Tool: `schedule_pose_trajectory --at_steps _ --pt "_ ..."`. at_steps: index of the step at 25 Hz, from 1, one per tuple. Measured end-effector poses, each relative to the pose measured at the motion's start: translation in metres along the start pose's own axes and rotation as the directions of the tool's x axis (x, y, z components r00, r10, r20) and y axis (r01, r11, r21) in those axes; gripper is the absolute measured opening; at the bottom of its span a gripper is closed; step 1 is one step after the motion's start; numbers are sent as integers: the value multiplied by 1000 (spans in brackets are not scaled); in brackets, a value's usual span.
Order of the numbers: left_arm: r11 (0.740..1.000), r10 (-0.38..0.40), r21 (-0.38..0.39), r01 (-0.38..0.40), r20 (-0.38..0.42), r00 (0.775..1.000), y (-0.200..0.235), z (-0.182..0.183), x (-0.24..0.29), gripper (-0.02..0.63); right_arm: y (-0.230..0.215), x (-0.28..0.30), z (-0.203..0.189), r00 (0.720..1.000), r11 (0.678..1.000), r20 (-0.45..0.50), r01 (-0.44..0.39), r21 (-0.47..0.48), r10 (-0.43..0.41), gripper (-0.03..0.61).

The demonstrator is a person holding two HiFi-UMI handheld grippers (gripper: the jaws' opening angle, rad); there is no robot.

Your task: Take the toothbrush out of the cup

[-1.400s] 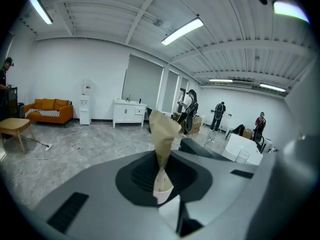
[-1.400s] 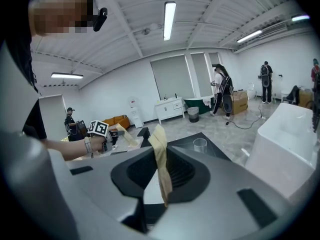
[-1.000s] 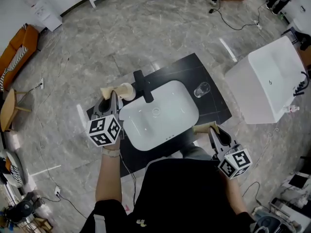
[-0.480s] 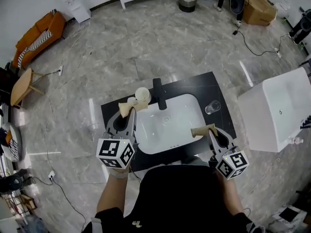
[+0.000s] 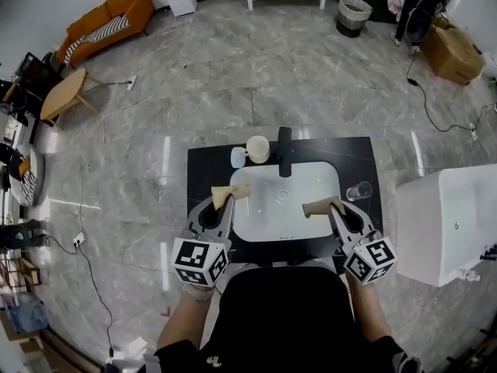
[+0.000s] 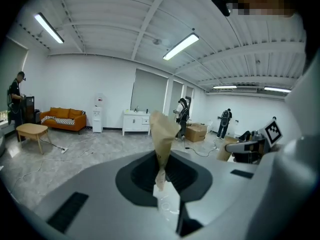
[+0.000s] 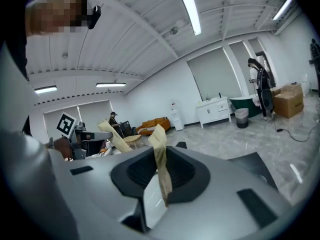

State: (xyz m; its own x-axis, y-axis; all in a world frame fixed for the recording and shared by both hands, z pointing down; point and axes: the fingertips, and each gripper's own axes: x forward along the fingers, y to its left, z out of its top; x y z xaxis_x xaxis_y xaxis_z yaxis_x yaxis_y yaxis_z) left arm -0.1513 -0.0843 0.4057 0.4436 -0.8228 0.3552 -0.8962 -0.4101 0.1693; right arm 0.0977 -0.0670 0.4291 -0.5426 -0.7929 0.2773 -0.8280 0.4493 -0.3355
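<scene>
At upper centre of the head view, the cup (image 5: 258, 148) is standing untouched on the worktop (image 5: 206, 162) beside the tap (image 5: 284, 148), its toothbrush too small to discern, while left gripper (image 5: 231, 193) and right gripper (image 5: 321, 207) are flanking the sink (image 5: 299, 200), jaws together and empty, so removal is apparently still awaiting a start.

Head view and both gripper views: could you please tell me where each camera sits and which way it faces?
Head view: on the person's head, steeply down at the sink; shows left gripper, right gripper, forearms, torso.
Left gripper view: on the left gripper, along its closed fingers across the room.
Right gripper view: on the right gripper, along its closed fingers, roughly level.
Shared: all three show the orange sofa.
</scene>
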Motion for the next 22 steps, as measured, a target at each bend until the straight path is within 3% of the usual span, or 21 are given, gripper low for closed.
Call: schedule_pose_trajectory --at_steps 11,22 --pt "989 143 -43 -144 -28 989 14 -43 -39 52 48 44 -1 974 972 -68 -220 -86 214 67" --pt "980 155 -125 -155 -12 988 17 -58 -52 52 81 58 -5 944 936 -127 -322 -144 305 67"
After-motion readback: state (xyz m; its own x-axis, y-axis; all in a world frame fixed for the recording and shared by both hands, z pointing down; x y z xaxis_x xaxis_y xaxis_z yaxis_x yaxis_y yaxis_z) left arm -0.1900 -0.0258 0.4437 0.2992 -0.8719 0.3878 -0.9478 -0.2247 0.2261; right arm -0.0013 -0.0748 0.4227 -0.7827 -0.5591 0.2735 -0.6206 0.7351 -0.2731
